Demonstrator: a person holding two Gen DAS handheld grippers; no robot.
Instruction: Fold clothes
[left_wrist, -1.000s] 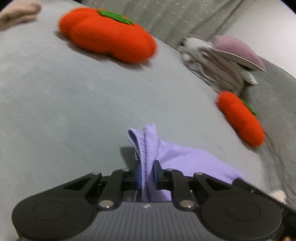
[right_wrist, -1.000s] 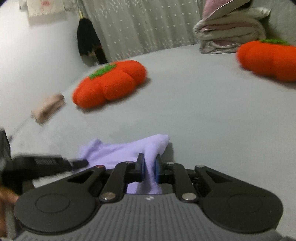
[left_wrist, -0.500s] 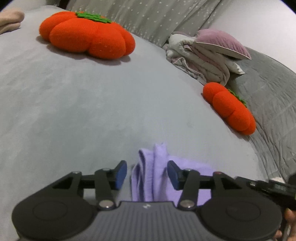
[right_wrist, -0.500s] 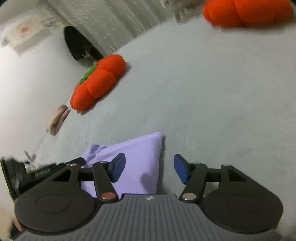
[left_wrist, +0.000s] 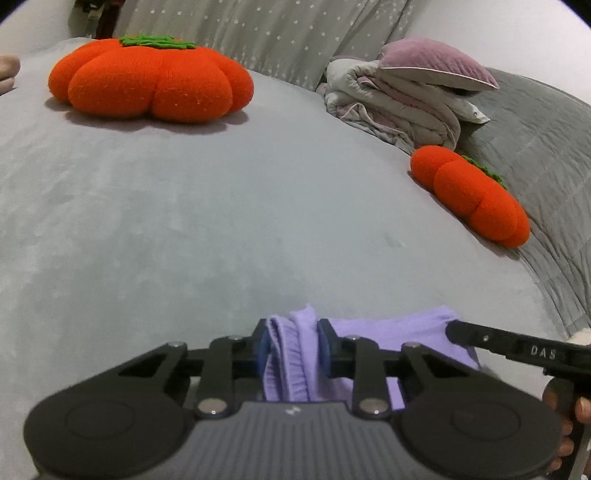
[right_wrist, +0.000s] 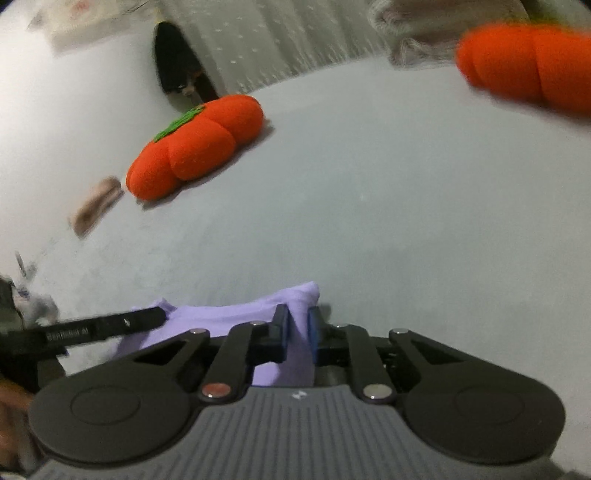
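We hold a lilac garment (left_wrist: 388, 328) low at the near edge of a wide grey bed (left_wrist: 221, 221), one gripper on each end. Our left gripper (left_wrist: 293, 345) has just closed its jaws again, and its blue pads (left_wrist: 263, 349) now pinch a bunched, ribbed fold of the cloth. Our right gripper (right_wrist: 297, 332) has likewise just closed, and its jaws are clamped on a thin corner of the same garment (right_wrist: 229, 317), which stretches flat between the two tools.

Ahead of us the bed lies open: a broad run of smooth, suede-like cover stretches unbroken from the garment to the far cushions, leaving ample room forward and to the sides. The clutter sits only at the margins. A large orange pumpkin cushion (left_wrist: 151, 88), knitted, lobed and topped with green stitching, rests at the far left. A smaller one (left_wrist: 476, 195) lies on its side at the right, at the border where the smooth cover meets a quilted grey blanket (left_wrist: 546, 155). Behind it, a crumpled heap of pale bedding (left_wrist: 399, 107) carries a mauve velvet pillow (left_wrist: 436, 62) with pale piping. A star-dotted grey curtain (left_wrist: 266, 33) closes off the back. A small beige roll of fabric (right_wrist: 96, 206) lies near the bed's left edge, blurred in the right wrist view. Fingers (left_wrist: 576, 410) of our right hand show at the frame's corner.
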